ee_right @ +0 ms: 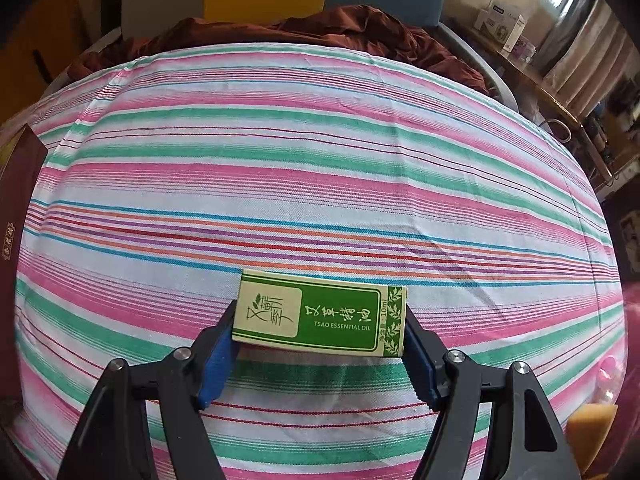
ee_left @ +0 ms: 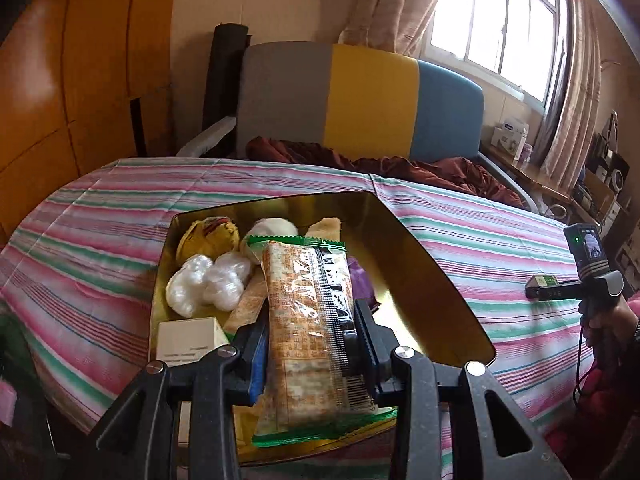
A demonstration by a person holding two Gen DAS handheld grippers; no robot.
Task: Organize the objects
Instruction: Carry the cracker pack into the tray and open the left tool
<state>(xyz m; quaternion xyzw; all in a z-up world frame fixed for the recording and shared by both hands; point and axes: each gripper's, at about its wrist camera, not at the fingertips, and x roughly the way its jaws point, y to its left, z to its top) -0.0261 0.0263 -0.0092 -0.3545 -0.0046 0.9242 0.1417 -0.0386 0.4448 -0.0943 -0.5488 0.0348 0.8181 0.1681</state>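
My left gripper (ee_left: 310, 320) is shut on a long cracker packet (ee_left: 308, 332) with green ends, held over a gold tin box (ee_left: 432, 280) on the striped bed. The tin holds white wrapped sweets (ee_left: 208, 284), a yellow snack (ee_left: 210, 236), a white carton (ee_left: 188, 338) and other packets. My right gripper (ee_right: 320, 320) is shut on a green essential-oil box (ee_right: 320, 316), held sideways just above the striped sheet (ee_right: 304, 168). The right gripper with that box also shows in the left wrist view (ee_left: 546, 288), right of the tin.
A dark red blanket (ee_left: 400, 168) lies bunched at the head of the bed under a grey, yellow and blue headboard (ee_left: 360, 100). A dark red box (ee_right: 16, 208) edge shows at the far left. A shelf with boxes (ee_right: 500, 24) runs along the right.
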